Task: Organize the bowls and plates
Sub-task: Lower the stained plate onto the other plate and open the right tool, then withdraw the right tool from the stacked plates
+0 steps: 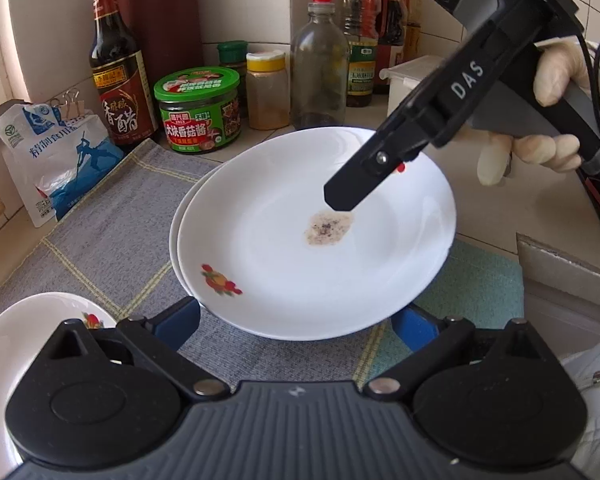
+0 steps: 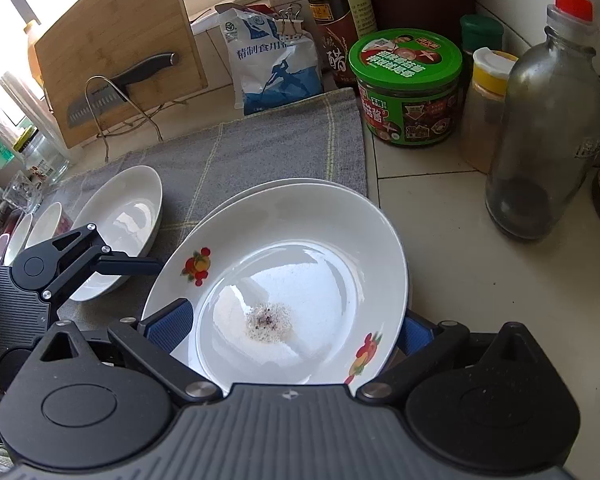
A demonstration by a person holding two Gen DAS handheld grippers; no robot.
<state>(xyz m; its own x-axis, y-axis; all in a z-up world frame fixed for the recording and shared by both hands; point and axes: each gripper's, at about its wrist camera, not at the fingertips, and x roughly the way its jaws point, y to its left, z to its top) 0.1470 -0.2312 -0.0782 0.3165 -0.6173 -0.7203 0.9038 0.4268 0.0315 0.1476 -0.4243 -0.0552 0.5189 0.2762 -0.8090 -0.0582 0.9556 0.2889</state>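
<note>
Two white plates sit stacked on the cloth; more dishes wait on the left.

The pale tiled table (image 2: 428, 208) holds a grey checked cloth (image 2: 260, 148). On it sits a round white plate with fruit pictures (image 2: 300, 264), dirty in the middle, on top of another white plate (image 1: 176, 240), so this stack looks started. To the left sits a white oval dish (image 2: 128, 216), and far left are small white bowls (image 2: 44, 224), still to sort, I think. The right tongs (image 2: 296, 320) are open around the top plate's near edge, one pad on each side, not squeezing it. The left tongs (image 1: 296, 320) are open too, near that plate.
</note>
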